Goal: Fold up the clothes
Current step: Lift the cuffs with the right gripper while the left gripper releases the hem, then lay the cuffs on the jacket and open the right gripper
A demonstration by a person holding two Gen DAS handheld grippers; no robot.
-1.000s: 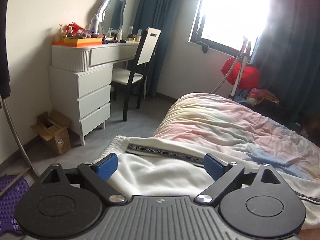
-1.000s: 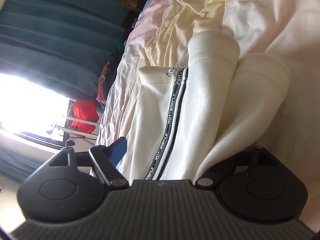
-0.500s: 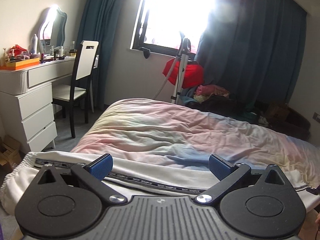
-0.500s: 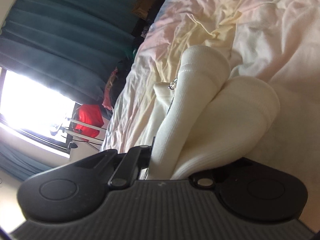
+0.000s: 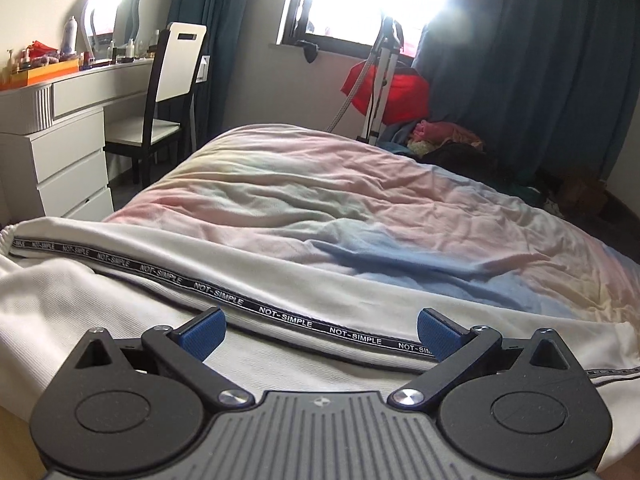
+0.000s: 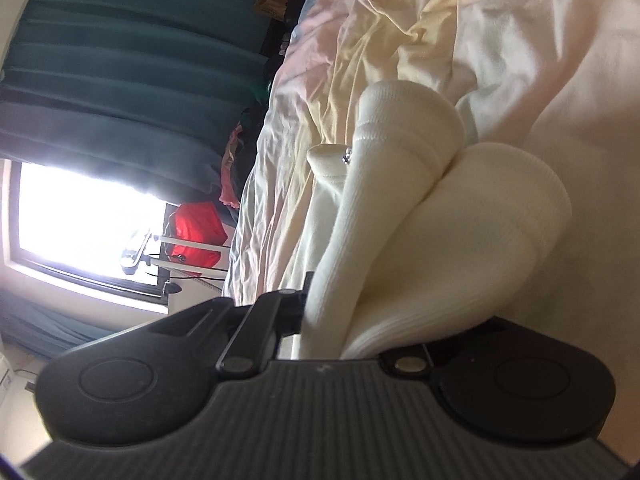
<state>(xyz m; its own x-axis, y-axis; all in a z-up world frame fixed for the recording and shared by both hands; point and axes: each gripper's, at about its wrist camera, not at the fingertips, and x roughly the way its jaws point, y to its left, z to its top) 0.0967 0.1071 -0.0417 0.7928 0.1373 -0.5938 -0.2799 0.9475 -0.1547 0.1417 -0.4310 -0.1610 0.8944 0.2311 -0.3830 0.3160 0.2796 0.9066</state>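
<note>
White trousers (image 5: 120, 304) with a black "NOT-SIMPLE" side stripe (image 5: 280, 316) lie along the near edge of the bed (image 5: 340, 208). My left gripper (image 5: 318, 334) is open and empty, hovering just above the trousers near the stripe. In the right wrist view, my right gripper (image 6: 332, 316) is shut on the ribbed white cuffs (image 6: 420, 240) of the trousers; the fingertips are hidden in the cloth. The view is rolled sideways. The rest of the trousers (image 6: 320, 208) trails away across the bed.
A white dresser (image 5: 52, 148) and a chair (image 5: 164, 92) stand left of the bed. A garment steamer stand (image 5: 380, 68) with a red item, piled clothes (image 5: 448, 140) and dark curtains (image 5: 540, 60) are beyond the bed. A bright window (image 6: 80, 216) glares.
The right gripper closed on the white cuffs and has lifted them a little. The left gripper swung right from facing the dresser, then came lower and closer over the trousers, staying open.
</note>
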